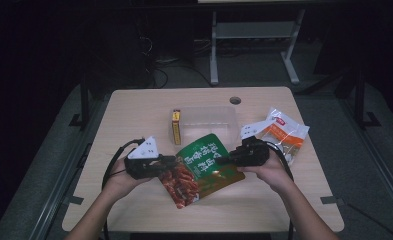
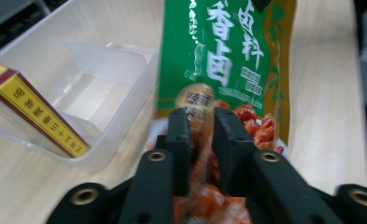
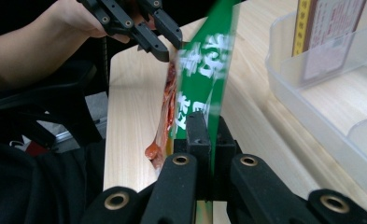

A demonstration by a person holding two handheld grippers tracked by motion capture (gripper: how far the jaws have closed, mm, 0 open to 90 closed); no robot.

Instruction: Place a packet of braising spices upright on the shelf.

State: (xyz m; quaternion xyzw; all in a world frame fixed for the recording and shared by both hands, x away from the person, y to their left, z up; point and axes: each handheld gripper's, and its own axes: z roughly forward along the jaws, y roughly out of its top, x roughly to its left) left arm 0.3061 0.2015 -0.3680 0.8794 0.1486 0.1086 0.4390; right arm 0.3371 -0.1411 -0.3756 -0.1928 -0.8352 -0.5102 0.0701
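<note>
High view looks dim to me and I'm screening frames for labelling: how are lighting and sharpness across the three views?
High view: room dark, table evenly lit, green packet readable. Left gripper view: bright, packet sharp at its top, blurred near the jaws. Right gripper view: packet print smeared, clear bin sharper.

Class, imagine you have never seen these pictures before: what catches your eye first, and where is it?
The bright green snack pouch stands out first, held at the near middle of the table between the left gripper and the right gripper, each shut on one edge. Behind it sits a clear plastic bin with a yellow box at its left end, and an orange-and-white packet lies to the right.
</note>
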